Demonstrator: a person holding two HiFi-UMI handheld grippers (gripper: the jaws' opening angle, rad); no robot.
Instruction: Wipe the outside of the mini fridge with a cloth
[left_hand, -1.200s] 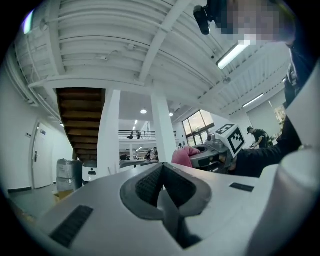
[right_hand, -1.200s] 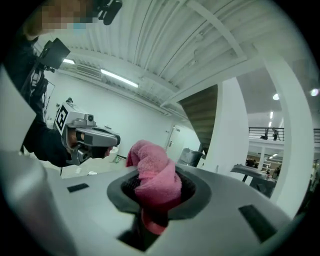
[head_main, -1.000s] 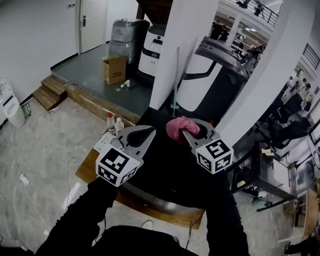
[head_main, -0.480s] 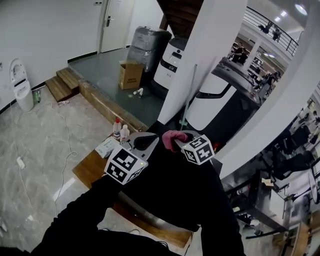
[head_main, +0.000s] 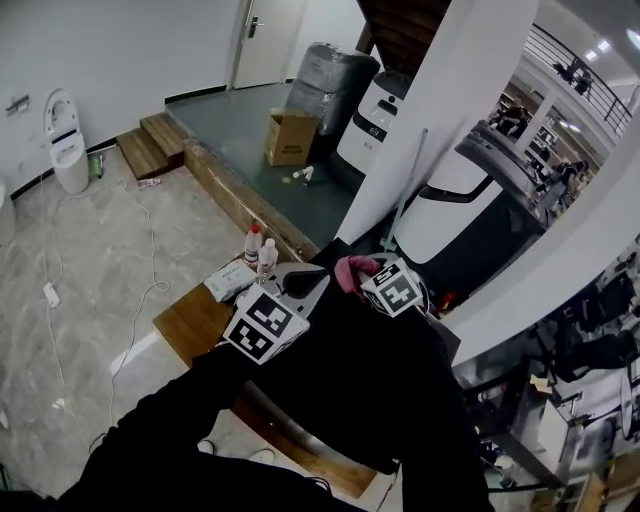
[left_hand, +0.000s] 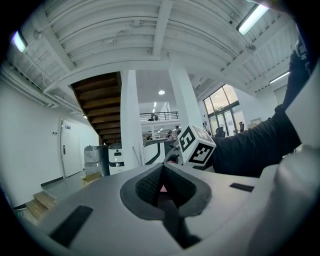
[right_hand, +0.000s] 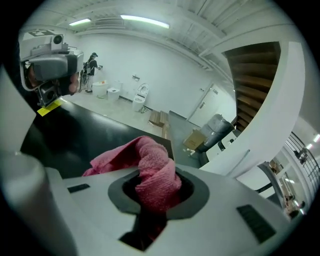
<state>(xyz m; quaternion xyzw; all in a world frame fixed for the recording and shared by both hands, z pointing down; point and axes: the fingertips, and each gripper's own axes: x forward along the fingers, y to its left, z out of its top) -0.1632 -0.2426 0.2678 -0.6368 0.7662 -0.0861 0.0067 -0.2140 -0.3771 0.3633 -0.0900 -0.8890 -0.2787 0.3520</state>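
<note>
Right tongs (head_main: 362, 266) clamp pink cloth (right_hand: 152, 172), now nearer closed left tongs (head_main: 306, 279)

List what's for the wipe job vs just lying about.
Job:
- pink cloth, clamped in the right gripper
- black mini fridge

Lying about:
- two bottles
- white packet
- cardboard box

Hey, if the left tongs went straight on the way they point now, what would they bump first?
Most likely the pink cloth clamped in the right gripper, which lies right ahead of them; depth is hard to judge.
</note>
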